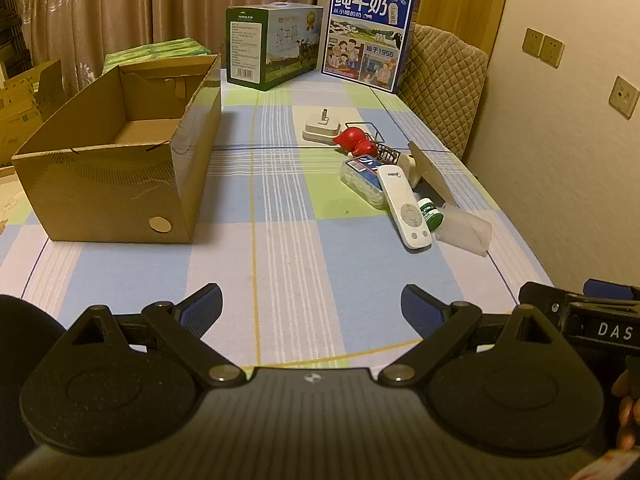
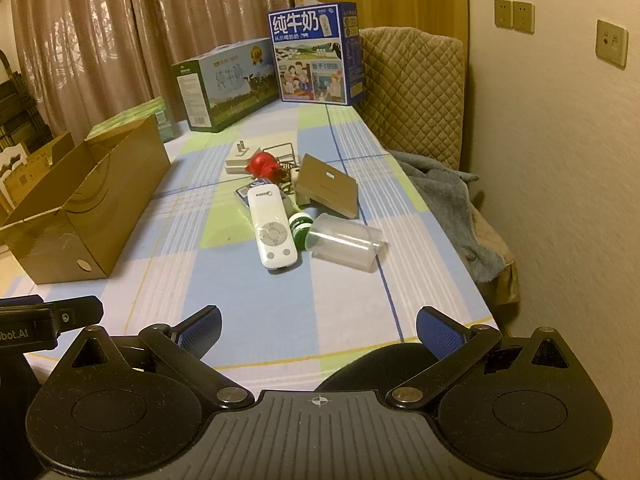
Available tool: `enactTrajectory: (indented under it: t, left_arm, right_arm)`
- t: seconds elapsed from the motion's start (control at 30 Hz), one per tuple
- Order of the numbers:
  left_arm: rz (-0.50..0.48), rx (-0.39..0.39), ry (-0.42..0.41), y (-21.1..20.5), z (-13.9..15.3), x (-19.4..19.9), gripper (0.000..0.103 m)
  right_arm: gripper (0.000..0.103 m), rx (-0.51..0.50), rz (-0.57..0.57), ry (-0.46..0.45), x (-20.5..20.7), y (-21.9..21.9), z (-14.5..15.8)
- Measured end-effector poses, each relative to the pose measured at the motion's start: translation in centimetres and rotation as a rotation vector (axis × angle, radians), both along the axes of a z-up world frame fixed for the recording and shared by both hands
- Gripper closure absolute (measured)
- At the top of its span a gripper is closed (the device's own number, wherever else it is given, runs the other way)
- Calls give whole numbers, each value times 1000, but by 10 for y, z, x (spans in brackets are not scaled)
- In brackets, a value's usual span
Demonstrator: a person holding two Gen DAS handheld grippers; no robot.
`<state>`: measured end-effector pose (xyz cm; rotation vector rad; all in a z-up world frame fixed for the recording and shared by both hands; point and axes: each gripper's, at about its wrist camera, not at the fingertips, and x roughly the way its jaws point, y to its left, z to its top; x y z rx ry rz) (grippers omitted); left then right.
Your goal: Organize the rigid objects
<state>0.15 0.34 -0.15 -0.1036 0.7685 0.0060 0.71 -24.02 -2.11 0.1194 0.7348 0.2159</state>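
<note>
**A:** Left wrist view, and the left tool (image 1: 311, 304) hovers low over the near edge of the table (image 1: 280, 272), jaws spread wide, nothing between them. Off to its left sits the open cardboard box (image 1: 120, 168), looking empty from here.

**B:** Right wrist view agrees: the right tool (image 2: 318, 328) is spread just as wide and empty too. The clutter lies ahead of it: white remote (image 2: 272, 228) nearest, a green-capped bottle (image 2: 301, 229) touching its side, a clear plastic container (image 2: 346, 246) lying beside that.

**A:** Behind them, a red toy (image 1: 354, 140), a blue-labelled pack (image 1: 362, 178) and a brown card (image 2: 326, 190), all piled close.

**B:** So nothing's picked yet, I'd say; we're at the opening reach.

**A:** Next likely calls for the right tool to drop over the remote, straddle its narrow width and pinch, without nudging that bottle.
</note>
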Motion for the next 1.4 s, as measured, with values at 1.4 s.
enactTrajectory:
  t: [1.4]
  left_arm:
    - [-2,-5,-1,1,0,0,9]
  right_arm:
    - [2,1,-9,8,-1,-7,-3]
